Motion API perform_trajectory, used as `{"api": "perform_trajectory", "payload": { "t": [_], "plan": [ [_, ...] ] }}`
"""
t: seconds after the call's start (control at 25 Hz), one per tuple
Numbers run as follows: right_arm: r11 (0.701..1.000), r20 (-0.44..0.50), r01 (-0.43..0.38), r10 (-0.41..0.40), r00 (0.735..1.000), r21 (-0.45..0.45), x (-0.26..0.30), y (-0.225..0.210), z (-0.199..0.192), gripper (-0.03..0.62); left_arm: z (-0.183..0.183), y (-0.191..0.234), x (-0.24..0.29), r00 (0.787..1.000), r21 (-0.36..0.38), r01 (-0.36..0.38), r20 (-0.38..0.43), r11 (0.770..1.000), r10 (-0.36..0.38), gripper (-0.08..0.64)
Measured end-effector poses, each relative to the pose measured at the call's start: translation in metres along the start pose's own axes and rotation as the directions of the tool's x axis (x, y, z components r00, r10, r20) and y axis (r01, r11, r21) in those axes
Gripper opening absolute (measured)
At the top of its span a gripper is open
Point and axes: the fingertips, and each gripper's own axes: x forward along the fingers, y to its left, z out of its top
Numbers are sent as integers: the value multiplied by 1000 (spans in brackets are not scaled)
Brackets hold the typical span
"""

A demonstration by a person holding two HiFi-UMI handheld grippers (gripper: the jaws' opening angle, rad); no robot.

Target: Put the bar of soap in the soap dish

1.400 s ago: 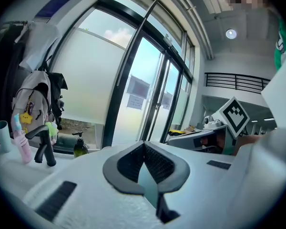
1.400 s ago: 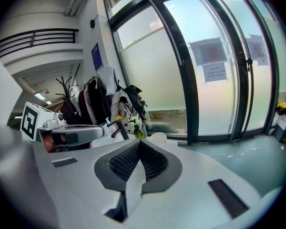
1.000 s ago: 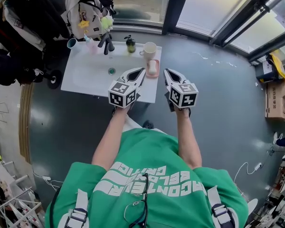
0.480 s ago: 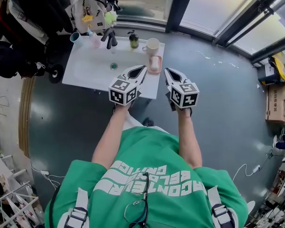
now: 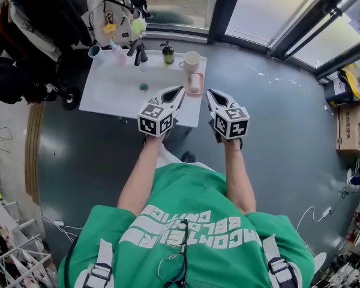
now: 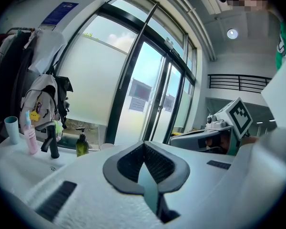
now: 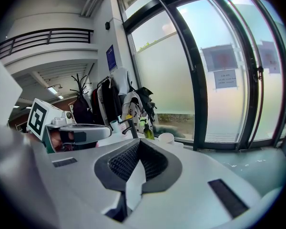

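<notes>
A white bar of soap (image 5: 194, 83) lies in a pink soap dish (image 5: 194, 93) at the right end of the white sink top (image 5: 108, 95). My left gripper (image 5: 179, 92) hovers just left of the dish over the sink's front edge. It is shut, and its jaws meet with nothing between them in the left gripper view (image 6: 144, 144). My right gripper (image 5: 210, 93) is held off the sink's right edge, over the floor and right of the dish. It is shut and empty too (image 7: 138, 142). The dish is hidden behind the jaws in both gripper views.
Along the back of the sink stand a white mug (image 5: 191, 60), a green pump bottle (image 5: 167, 54), a black tap (image 5: 138, 51), a pink bottle (image 5: 119, 54) and a blue cup (image 5: 95, 52). Bags and coats (image 5: 108, 11) hang behind. Grey floor and glass doors lie to the right.
The head view has shifted slightly. Both grippers stay shut in about the same place by the soap dish.
</notes>
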Motion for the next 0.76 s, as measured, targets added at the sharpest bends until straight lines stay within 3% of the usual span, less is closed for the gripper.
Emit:
{"api": "perform_trajectory", "payload": {
  "t": [0.76],
  "plan": [
    [1000,-6,4,-4,1000,2,-2,5,-4,12,-6,-3,-5,1000,16,9,-16,1000,-9,9]
  ]
}}
